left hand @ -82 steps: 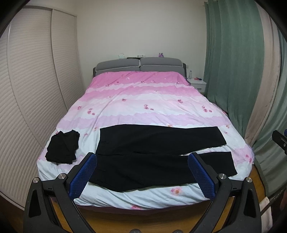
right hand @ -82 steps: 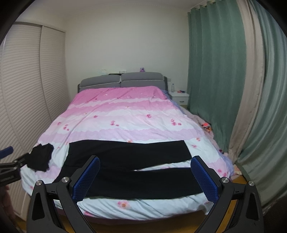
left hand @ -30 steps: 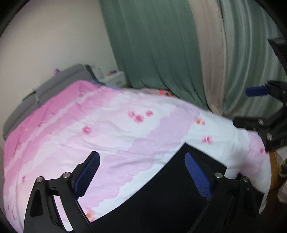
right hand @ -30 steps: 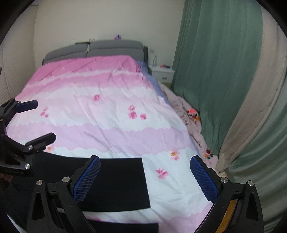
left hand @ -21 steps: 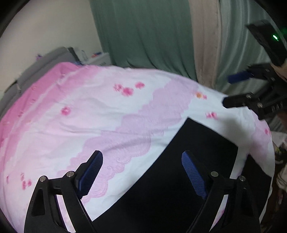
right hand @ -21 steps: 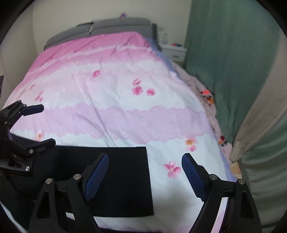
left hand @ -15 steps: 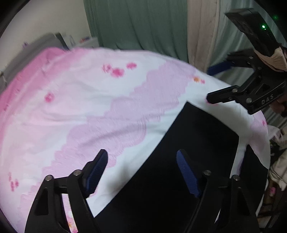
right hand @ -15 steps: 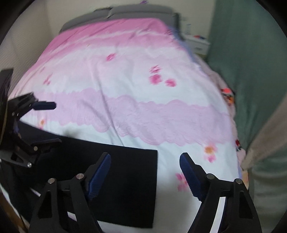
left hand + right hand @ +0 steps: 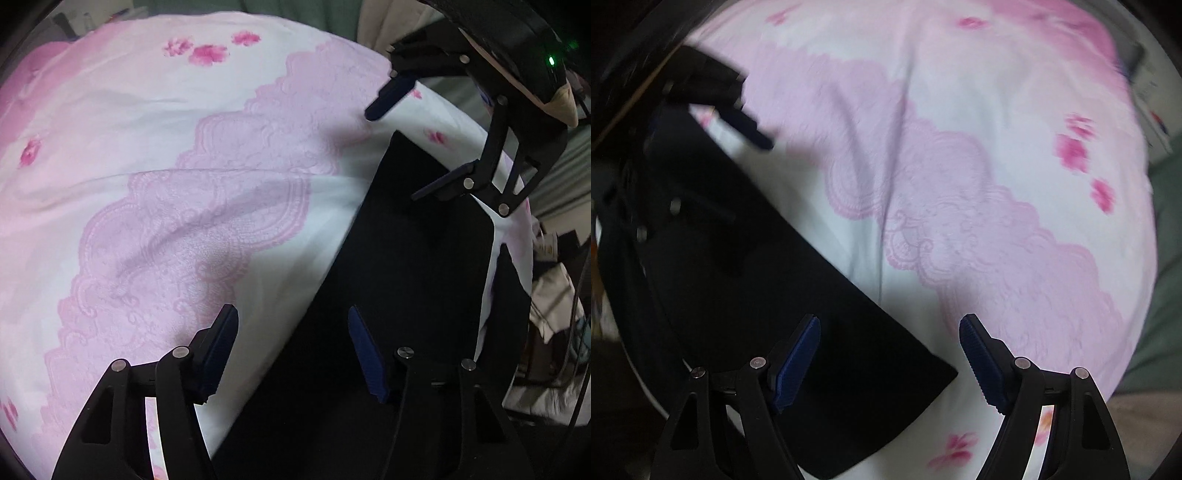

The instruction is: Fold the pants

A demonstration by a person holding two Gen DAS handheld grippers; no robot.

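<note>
Black pants [image 9: 413,258] lie flat on the bed's pink floral duvet [image 9: 166,147].

No legible text, label or number in either view.

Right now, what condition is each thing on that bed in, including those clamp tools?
black pants: spread flat on the quilt, not yet folded.
pink quilt: spread over the bed, lightly creased.
left hand-held gripper: open, jaws just been closing, straddling the pant leg's edge.
right hand-held gripper: open over the hem corner.
</note>
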